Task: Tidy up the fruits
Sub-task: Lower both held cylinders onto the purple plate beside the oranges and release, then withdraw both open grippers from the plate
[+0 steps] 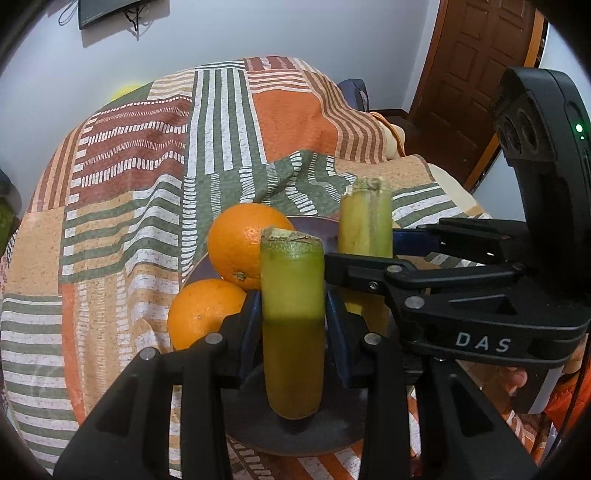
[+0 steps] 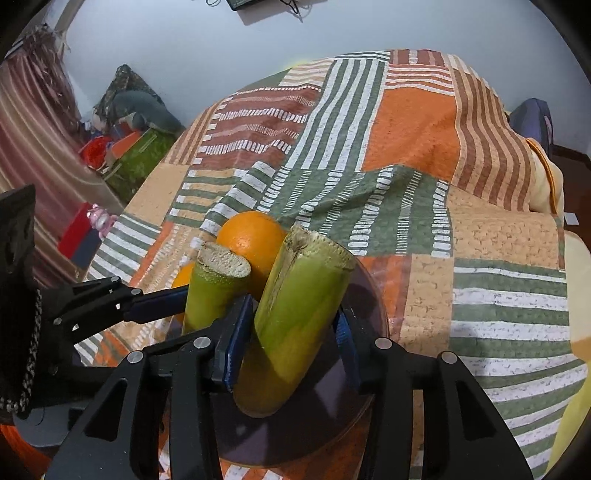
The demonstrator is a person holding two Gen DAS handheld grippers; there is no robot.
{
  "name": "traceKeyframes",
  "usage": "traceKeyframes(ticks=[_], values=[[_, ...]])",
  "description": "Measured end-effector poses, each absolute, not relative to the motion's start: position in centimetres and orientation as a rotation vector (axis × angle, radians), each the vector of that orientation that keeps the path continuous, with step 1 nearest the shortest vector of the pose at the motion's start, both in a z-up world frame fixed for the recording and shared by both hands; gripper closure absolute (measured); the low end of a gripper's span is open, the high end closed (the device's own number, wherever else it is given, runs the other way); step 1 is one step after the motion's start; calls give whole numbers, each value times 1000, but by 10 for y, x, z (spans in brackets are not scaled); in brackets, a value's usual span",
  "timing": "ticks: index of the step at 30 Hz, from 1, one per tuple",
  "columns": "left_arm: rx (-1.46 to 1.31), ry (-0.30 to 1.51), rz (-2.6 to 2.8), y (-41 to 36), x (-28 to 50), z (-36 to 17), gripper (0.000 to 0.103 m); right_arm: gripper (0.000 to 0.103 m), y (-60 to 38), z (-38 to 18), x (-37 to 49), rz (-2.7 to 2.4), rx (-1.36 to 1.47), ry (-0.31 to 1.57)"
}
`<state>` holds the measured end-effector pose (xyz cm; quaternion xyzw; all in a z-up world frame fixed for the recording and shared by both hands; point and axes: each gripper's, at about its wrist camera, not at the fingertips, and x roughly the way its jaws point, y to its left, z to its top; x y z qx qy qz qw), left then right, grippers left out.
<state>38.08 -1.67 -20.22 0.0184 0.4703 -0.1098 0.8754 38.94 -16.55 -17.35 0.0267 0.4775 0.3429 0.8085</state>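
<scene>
Two green sugarcane pieces and two oranges are at a dark plate (image 1: 258, 424) on a patterned bedspread. My left gripper (image 1: 293, 321) is shut on one cane piece (image 1: 291, 295), held upright over the plate. My right gripper (image 2: 291, 339) is shut on the other cane piece (image 2: 299, 306), tilted over the plate (image 2: 332, 424). In the left wrist view the right gripper (image 1: 373, 254) holds its cane (image 1: 365, 225) just behind. Two oranges (image 1: 243, 243) (image 1: 203, 310) rest on the plate's left side. In the right wrist view one orange (image 2: 255, 243) and the left-held cane (image 2: 214, 288) show.
The striped bedspread (image 1: 147, 184) covers the whole bed. A wooden door (image 1: 476, 62) is at the right. Boxes and clutter (image 2: 125, 155) lie on the floor to the left of the bed. A wall-mounted screen (image 1: 103, 11) hangs above.
</scene>
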Motion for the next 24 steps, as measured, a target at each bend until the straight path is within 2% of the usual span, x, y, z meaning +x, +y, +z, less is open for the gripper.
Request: traceKeyframes(ticks=[6, 8, 11, 14, 15, 16, 17, 24], values=[[70, 975, -225, -18, 373, -201, 61, 57, -164, -178, 392, 709, -1, 1050], [71, 963, -222, -17, 369, -198, 53, 55, -164, -179, 391, 694, -12, 1058], [64, 943, -211, -14, 364, -192, 47, 52, -165, -180, 388, 666, -46, 1060], [43, 937, -203, -10, 361, -187, 45, 48, -169, -174, 382, 671, -61, 1034], [33, 935, -198, -8, 360, -185, 45, 46, -170, -170, 380, 675, -59, 1023], [23, 933, -198, -6, 359, -183, 44, 38, -172, -164, 376, 677, -53, 998], [11, 931, -196, -4, 358, -181, 43, 37, -173, -159, 373, 667, -58, 979], [-15, 902, -164, 6, 336, -160, 42, 36, -182, -129, 351, 660, -62, 892]])
